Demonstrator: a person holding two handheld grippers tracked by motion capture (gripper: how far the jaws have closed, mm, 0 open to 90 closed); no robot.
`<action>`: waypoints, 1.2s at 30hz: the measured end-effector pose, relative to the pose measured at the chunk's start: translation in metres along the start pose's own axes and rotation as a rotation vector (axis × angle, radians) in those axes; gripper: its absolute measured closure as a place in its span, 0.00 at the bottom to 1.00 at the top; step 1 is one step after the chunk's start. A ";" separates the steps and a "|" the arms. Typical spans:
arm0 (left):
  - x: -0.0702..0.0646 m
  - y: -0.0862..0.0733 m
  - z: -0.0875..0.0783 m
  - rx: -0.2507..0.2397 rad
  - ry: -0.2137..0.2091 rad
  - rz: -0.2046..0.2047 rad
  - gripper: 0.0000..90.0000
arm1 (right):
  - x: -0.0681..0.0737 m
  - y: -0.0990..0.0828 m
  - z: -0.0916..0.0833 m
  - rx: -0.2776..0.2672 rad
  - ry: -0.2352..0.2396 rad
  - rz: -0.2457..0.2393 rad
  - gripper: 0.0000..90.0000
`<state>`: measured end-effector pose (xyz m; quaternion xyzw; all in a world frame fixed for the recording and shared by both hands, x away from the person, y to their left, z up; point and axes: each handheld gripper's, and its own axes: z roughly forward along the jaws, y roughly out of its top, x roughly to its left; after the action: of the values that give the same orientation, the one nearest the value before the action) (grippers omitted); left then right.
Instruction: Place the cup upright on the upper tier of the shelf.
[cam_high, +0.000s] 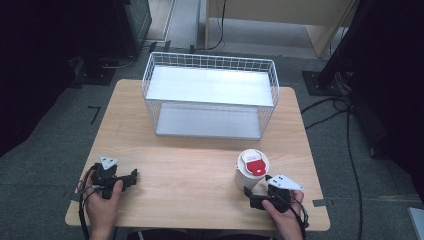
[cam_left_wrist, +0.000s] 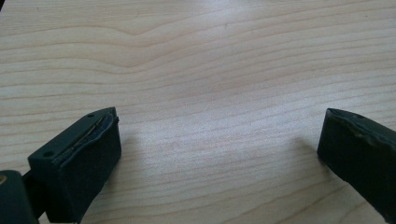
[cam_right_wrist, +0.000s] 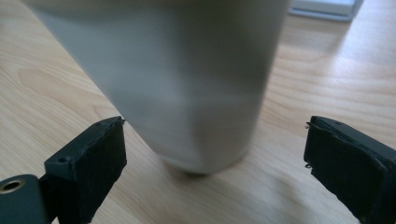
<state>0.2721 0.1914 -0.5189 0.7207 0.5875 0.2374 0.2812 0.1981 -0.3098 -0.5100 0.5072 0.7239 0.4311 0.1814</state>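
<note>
My right gripper (cam_right_wrist: 212, 154) has its jaws spread wide, lined up on the white cup with the red-and-white lid (cam_high: 251, 169) just ahead, near the table's (cam_high: 190, 170) front right, likely for a grasp. My left gripper (cam_left_wrist: 219, 154) rests spread over bare wood, clear. The wire basket (cam_high: 210, 95) waits beyond.

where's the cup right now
In the high view the cup stands on the table at its front right, just ahead of the open right claw and nearer than the basket.
</note>
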 end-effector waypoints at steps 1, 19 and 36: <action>0.000 0.000 0.000 0.000 0.000 0.000 0.00 | 0.001 0.001 0.001 -0.007 0.006 0.003 0.07; 0.000 0.000 0.000 0.000 0.000 0.000 0.00 | 0.018 0.019 0.012 -0.148 -0.013 -0.002 0.09; 0.000 0.000 0.000 0.000 0.000 0.000 0.00 | 0.027 0.026 0.023 -0.302 -0.040 0.039 0.03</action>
<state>0.2721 0.1914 -0.5189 0.7207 0.5876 0.2374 0.2811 0.2176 -0.2733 -0.4974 0.4964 0.6371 0.5283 0.2617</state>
